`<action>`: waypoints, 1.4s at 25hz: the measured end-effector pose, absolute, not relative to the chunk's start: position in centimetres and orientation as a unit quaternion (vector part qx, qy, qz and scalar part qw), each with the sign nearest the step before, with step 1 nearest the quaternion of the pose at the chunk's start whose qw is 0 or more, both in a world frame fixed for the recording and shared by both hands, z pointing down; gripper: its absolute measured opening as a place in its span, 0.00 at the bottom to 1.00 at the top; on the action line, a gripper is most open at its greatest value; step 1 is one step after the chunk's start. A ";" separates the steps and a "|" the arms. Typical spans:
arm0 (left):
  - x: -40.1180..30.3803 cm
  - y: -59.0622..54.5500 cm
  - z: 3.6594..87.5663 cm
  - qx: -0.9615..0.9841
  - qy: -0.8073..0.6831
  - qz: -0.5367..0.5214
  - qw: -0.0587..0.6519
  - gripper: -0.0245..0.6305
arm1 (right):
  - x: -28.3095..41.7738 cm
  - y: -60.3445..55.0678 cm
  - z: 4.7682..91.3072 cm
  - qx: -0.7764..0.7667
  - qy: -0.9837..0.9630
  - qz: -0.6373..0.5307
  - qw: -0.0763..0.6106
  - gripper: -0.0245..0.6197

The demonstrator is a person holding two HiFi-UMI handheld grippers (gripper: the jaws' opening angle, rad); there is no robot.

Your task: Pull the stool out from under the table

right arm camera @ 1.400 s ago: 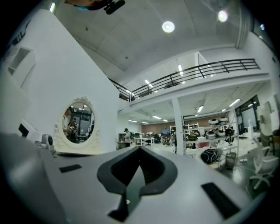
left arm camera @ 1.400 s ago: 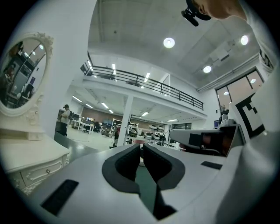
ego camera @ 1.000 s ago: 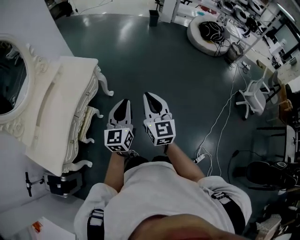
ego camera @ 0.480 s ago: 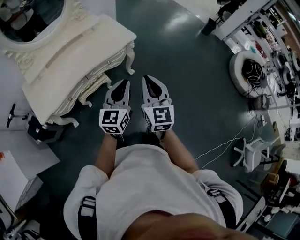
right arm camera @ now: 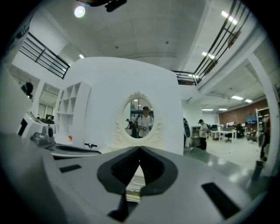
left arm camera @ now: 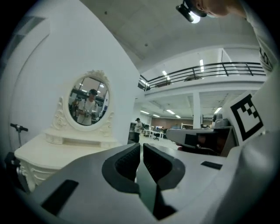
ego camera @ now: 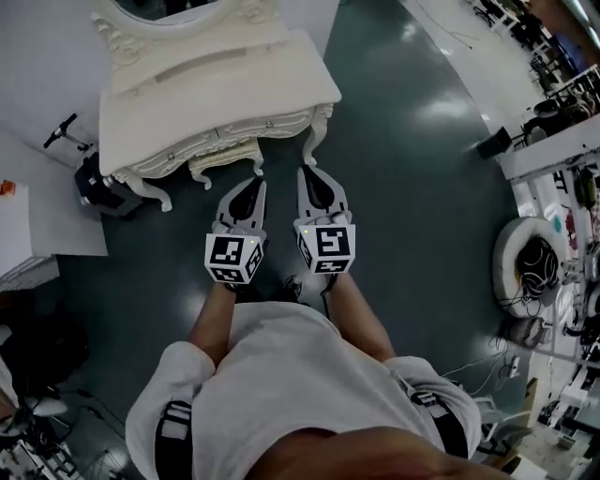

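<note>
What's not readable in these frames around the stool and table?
Stool: head view, mostly hidden under the table; only its front edge shows.
Mirror: head view, cut off by the top edge.
Right gripper view: right hand-held gripper blocks all but a cream sliver; stool or table, cannot tell.

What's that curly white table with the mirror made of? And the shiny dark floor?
The cream dressing table looks like carved wood painted off-white, given its scrolled legs; moulded resin is possible. The dark floor looks like glossy coated concrete: lights reflect off it.
</note>
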State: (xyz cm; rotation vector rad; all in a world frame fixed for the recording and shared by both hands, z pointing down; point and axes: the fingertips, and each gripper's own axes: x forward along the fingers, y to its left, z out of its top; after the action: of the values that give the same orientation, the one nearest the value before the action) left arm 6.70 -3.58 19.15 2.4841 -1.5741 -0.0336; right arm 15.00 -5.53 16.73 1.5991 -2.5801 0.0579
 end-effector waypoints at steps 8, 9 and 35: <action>1.0 -2.8 22.6 0.784 -0.605 0.014 0.135 0.08 | 8.6 -6.9 20.6 0.443 -0.892 0.056 0.070 0.06; 0.5 -3.0 23.2 0.781 -0.609 0.015 0.141 0.08 | 8.0 -7.1 21.2 0.434 -0.896 0.057 0.078 0.06; -9.3 -5.1 51.6 0.746 -0.605 0.124 0.249 0.08 | 0.7 -10.2 50.6 0.335 -0.889 0.102 0.296 0.06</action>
State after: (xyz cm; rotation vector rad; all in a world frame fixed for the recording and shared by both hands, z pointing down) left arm -9.35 -5.06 51.64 2.0323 -1.6473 0.3386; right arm 0.70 -10.23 50.57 0.8924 -2.3638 0.2715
